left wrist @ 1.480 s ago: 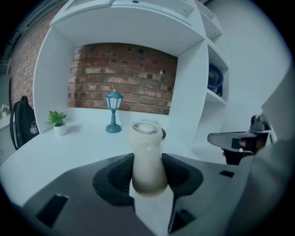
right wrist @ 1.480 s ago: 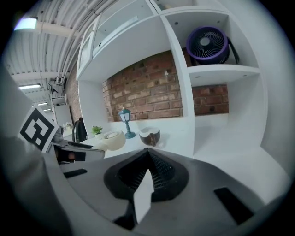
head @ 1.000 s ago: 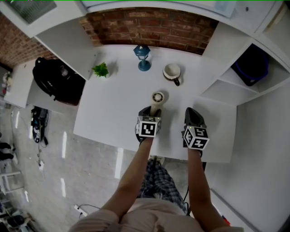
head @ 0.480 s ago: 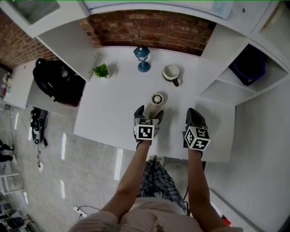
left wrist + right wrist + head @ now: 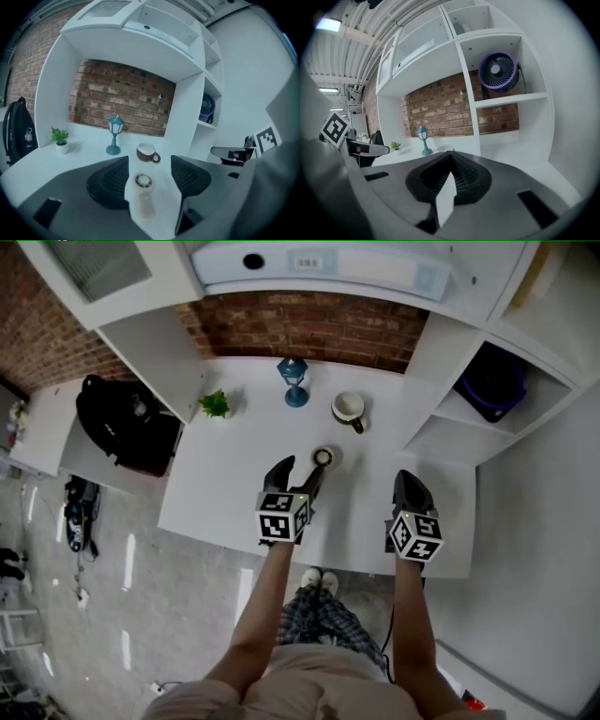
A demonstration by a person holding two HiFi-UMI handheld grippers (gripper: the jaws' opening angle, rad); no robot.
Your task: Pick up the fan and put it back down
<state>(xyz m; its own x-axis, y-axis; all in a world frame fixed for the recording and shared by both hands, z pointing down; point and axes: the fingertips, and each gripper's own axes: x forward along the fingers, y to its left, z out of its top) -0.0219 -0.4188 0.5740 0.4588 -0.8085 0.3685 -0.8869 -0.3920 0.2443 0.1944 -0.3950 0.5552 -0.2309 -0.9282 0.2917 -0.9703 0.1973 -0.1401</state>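
Both empty: left hand-held gripper (image 5: 300, 472) jaws apart, just narrowing, fan (image 5: 323, 457) lying free on worktop (image 5: 234, 488); right hand-held gripper (image 5: 408, 482) closed.

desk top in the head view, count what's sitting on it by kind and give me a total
handheld fan: 1
lantern lamp: 1
cup: 1
potted plant: 1
total: 4

Two grippers (image 5: 299, 471) (image 5: 410, 484), two fans (image 5: 323, 457) (image 5: 498, 70), one lantern (image 5: 294, 381), one mug (image 5: 348, 407), one potted plant (image 5: 215, 404).
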